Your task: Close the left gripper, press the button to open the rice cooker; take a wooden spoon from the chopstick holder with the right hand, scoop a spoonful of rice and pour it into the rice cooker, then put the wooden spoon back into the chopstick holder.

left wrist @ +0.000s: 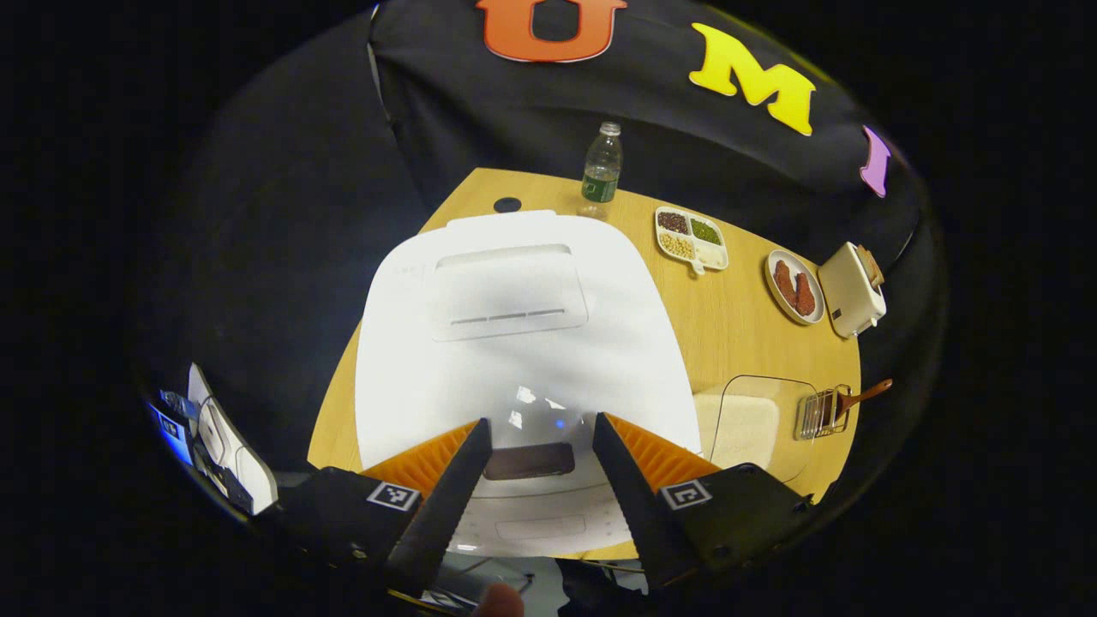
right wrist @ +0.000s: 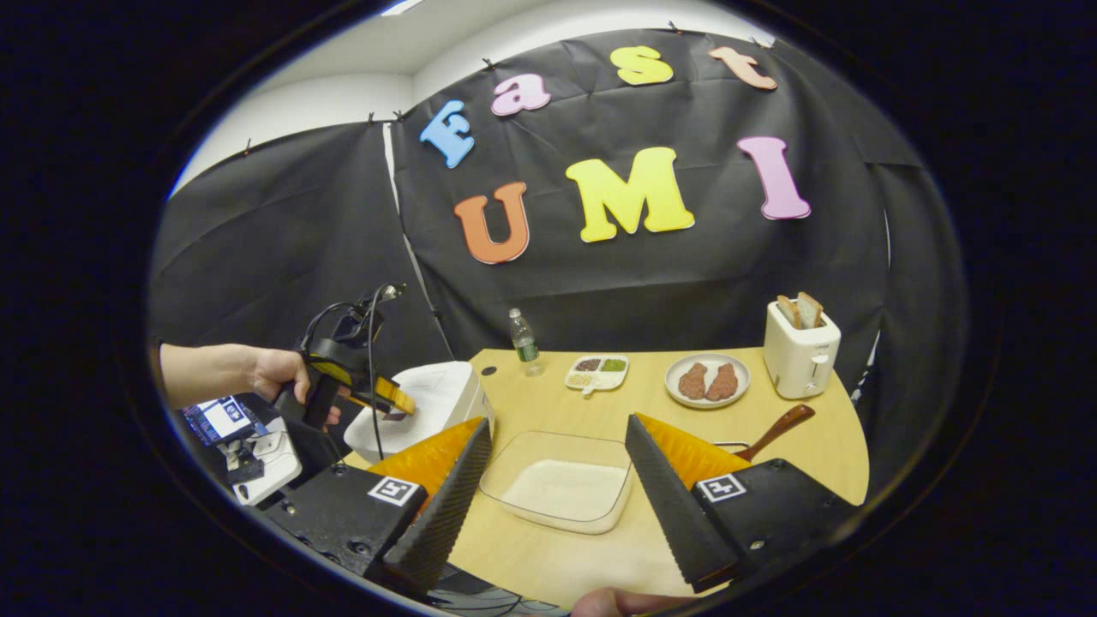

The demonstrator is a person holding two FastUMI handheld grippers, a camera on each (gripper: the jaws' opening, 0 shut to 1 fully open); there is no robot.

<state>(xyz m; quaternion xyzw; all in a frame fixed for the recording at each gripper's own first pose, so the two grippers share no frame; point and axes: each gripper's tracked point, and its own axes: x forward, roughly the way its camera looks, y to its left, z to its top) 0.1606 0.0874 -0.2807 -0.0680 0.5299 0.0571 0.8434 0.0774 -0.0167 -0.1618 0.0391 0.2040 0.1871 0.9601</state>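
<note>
My left tool (left wrist: 533, 450) hangs open over the closed rice cooker (left wrist: 523, 334). Right of it sit the rice dish (right wrist: 561, 488), framed by my open, empty right tool (right wrist: 553, 467), then the wooden spoon (right wrist: 776, 431) in its holder on the table (right wrist: 651, 411).

We see a rice cooker (left wrist: 523, 334) with a smooth white plastic shell whose front panel gives glossy reflections. The table (left wrist: 737, 326) has a matt, light wood-grain top. The rice tray (right wrist: 561, 493) is clear and glossy, of glass or plastic; we cannot tell which. The chopstick holder (left wrist: 821, 413) is shiny wire metal, and the wooden spoon (left wrist: 864, 396) in it looks smooth and brown. The water bottle (left wrist: 602, 164) is clear plastic. The toaster (right wrist: 800, 353) has a smooth pale casing. The booth wall (right wrist: 283, 223) is matt, creased black cloth.
</note>
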